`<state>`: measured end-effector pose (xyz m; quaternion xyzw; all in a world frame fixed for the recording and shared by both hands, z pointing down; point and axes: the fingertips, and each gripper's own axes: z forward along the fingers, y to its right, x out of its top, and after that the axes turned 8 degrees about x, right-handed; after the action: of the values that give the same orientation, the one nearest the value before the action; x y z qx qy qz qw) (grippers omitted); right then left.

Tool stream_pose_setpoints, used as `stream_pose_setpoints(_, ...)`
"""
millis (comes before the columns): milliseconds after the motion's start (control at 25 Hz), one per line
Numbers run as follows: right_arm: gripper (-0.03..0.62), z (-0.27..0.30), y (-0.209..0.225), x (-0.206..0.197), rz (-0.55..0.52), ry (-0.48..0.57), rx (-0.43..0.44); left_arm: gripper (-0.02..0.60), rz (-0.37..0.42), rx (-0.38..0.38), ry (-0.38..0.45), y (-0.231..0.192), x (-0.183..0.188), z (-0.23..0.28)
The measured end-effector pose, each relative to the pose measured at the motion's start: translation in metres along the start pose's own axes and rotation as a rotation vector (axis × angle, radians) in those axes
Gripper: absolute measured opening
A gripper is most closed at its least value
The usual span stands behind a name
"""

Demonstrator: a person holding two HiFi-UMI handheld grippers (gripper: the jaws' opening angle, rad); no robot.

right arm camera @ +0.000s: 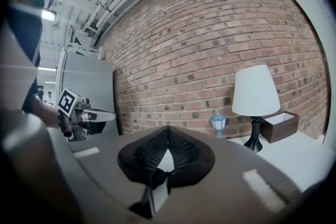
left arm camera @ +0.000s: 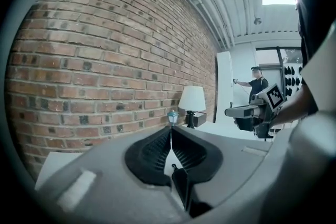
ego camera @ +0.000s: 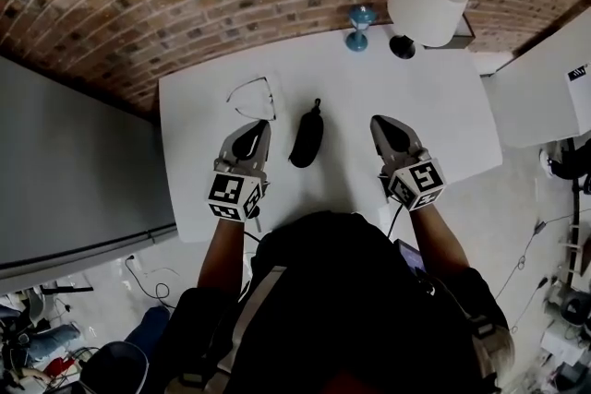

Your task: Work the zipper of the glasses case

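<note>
Brick-walled room, white table [ego camera: 189, 189] set against the wall, person standing at its near edge.

Item 1: glasses case [ego camera: 307, 138], black, lying flat mid-table with its long axis running away from the person. A small tab or loop is showing at its far end. Whether the zipper is run shut or open is too small to tell.

Item 2: left gripper [ego camera: 261, 126], hovering just left of the case and pointing toward the wall, jaws meeting on nothing.

Item 3: right gripper [ego camera: 379, 121], hovering to the case's right and a little further off, jaws likewise pressing together with nothing between them.

Sundries: glasses [ego camera: 254, 99] lying beyond the left gripper; lamp [ego camera: 427, 5] and small blue lantern [ego camera: 360, 26] standing at the far edge.

Stage: neither gripper is touching the case. This is fitting both a zipper about to be worked and one already worked, with both grippers held clear.

Handling note, as a judgement: if the zipper is being worked from here, one gripper should be pinning the case body to the table. The other should be pinching the small tab and pulling along the seam, not upward, since so light a case is likely to slide or lift. Closed jaws would need parting before either grasp.
</note>
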<state>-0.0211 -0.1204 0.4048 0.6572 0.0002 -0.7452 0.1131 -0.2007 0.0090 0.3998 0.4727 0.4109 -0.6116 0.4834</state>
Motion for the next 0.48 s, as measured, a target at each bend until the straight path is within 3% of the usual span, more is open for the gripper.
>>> stream_pose_setpoints(480,0.003,-0.002,0.007,0.009,0.028,0.037,-0.016,0.006,0.006,-0.035,-0.002,0.019,-0.001,0.010)
